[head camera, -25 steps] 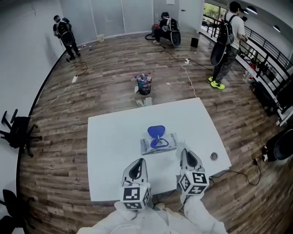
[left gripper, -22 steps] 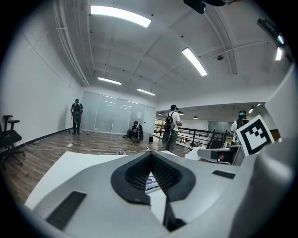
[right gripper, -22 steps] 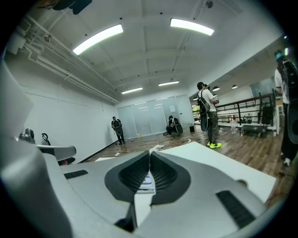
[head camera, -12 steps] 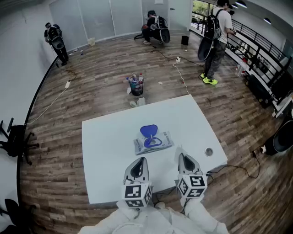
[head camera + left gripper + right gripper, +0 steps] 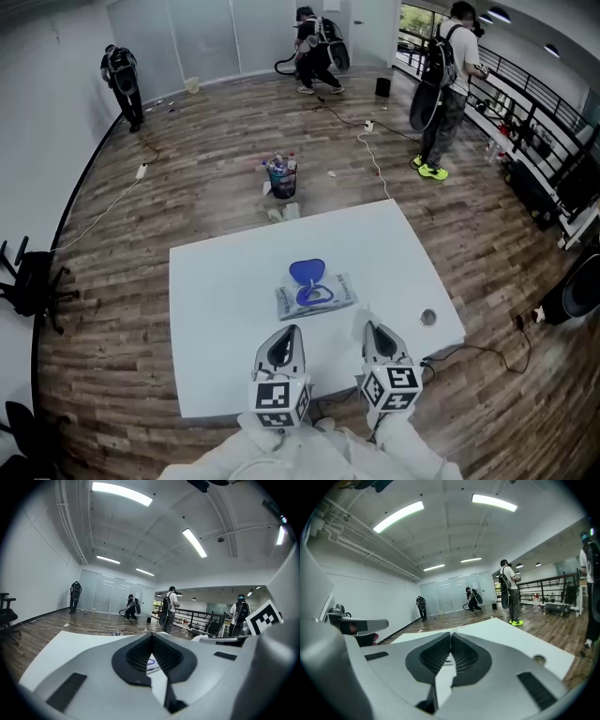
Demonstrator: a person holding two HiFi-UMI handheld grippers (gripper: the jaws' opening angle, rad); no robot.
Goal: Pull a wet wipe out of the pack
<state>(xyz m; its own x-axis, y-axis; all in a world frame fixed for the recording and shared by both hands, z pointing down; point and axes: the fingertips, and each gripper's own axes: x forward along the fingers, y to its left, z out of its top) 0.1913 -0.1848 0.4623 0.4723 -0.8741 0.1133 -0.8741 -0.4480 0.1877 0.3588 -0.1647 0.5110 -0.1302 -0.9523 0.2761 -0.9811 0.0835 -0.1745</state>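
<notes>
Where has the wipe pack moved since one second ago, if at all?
No. The wipe pack lies as before, the same way off from the round hole.

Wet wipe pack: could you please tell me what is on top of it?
A blue lid is flipped open toward the far edge of the pack, leaving a blue-rimmed oval opening uncovered. Whether a wipe pokes out of it is too small to tell.

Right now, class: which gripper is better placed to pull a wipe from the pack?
Probably the left. The left gripper sits nearer the pack and points almost straight at it; the right gripper is off to the pack's side. Both are shut and empty.
</notes>
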